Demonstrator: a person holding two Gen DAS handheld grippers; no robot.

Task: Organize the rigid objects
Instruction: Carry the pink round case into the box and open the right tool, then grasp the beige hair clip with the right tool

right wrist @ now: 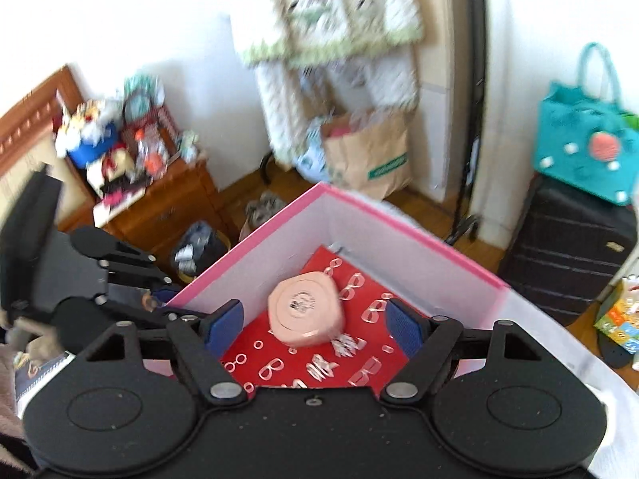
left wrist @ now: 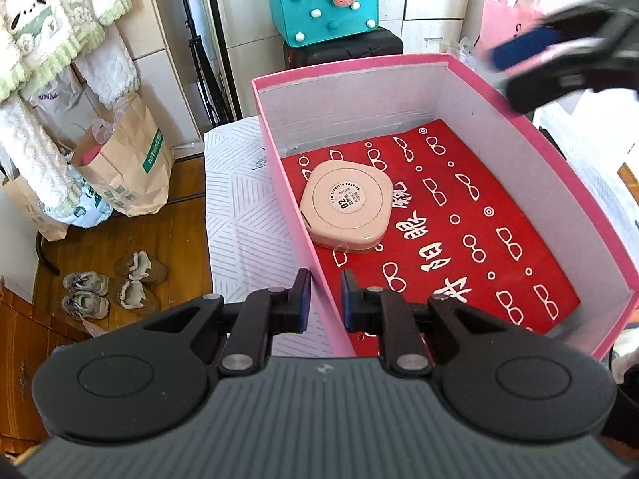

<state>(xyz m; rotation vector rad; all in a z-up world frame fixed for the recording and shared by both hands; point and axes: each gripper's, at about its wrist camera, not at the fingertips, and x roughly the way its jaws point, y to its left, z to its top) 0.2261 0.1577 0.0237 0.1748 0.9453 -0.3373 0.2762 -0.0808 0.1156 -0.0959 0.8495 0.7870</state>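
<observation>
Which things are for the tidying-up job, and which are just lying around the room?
For the job:
- pink box
- peach compact case inside it
- red glasses-print cloth lining the box

Just lying about:
- teal felt bag
- black suitcase
- brown paper bag
- shoes on the floor

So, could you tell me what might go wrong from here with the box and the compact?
1. The left gripper pinches the pink box by its thin near wall; the cardboard could bend or slip.
2. The pink compact lies loose on the red cloth and may slide if the box tilts.
</observation>
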